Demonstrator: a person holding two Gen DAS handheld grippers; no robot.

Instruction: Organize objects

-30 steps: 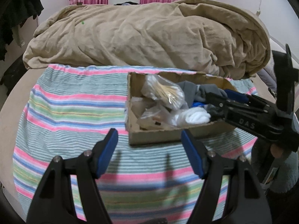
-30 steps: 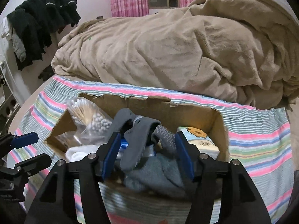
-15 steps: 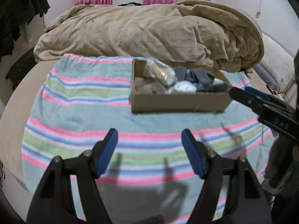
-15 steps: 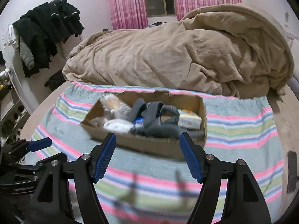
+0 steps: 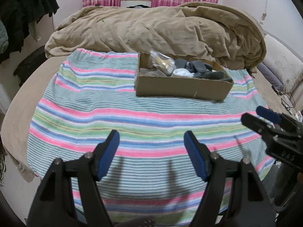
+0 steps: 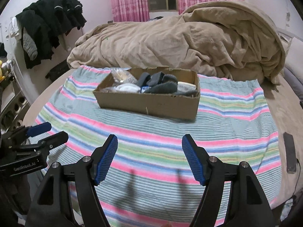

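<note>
Right wrist view: brown cardboard box (image 6: pixel 149 102) packed with grey socks (image 6: pixel 161 88) sits on striped blanket (image 6: pixel 151 141) on bed; right tongs (image 6: pixel 149 158) and left tongs (image 5: pixel 151 153) both spread apart, empty, well short of box

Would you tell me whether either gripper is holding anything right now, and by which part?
Nothing is held. The left gripper and right gripper are both open and empty above the striped towel, short of the cardboard box.

Both tongs (image 5: pixel 151 143) (image 6: pixel 149 147) have drawn back from the box (image 5: pixel 181 87).
</note>
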